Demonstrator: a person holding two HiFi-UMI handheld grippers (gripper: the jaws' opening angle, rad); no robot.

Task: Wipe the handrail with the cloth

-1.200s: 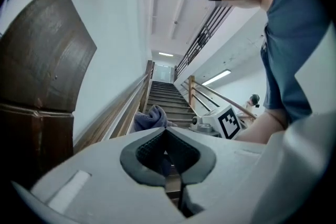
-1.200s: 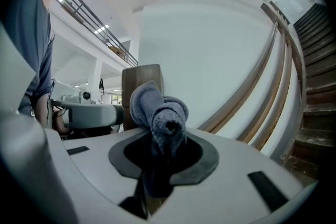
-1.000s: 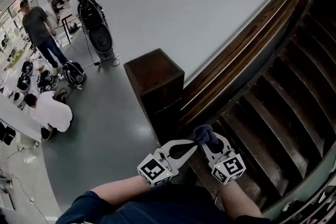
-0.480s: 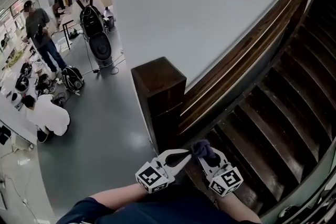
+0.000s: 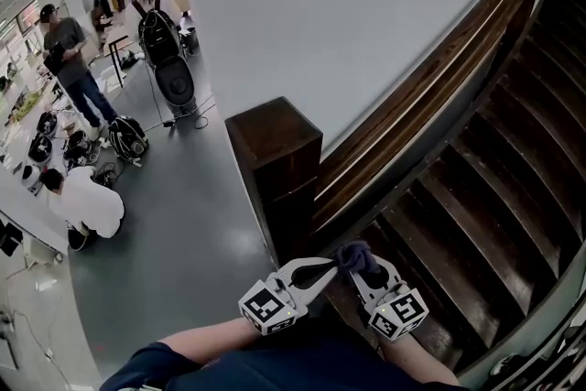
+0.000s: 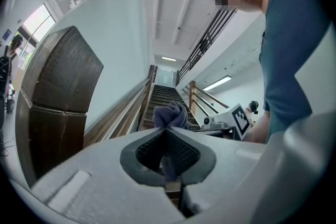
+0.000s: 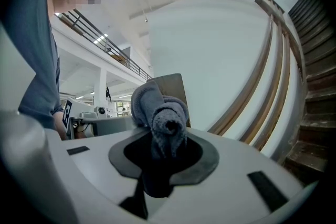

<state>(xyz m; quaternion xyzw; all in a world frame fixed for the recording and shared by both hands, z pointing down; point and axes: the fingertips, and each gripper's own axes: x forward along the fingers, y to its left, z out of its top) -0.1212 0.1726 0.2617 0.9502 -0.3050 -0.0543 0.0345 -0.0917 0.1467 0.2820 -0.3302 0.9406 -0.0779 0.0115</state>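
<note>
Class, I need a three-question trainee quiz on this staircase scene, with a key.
1. True or false: the cloth is touching the handrail.
2. Which hand-held gripper holds the cloth? A) left only B) right only C) both
3. Fill in: the square dark post stands at the handrail's ___ end.
Key: 1 false. 2 C: the left hand-held gripper and right hand-held gripper are both shut on it. 3 lower.

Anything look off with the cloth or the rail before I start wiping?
Only the cloth: it is bunched into a tight wad, pinched by both the left gripper and the right gripper instead of spread flat, and it seems clear of the handrail. Nothing spilled or damaged shows.
</note>
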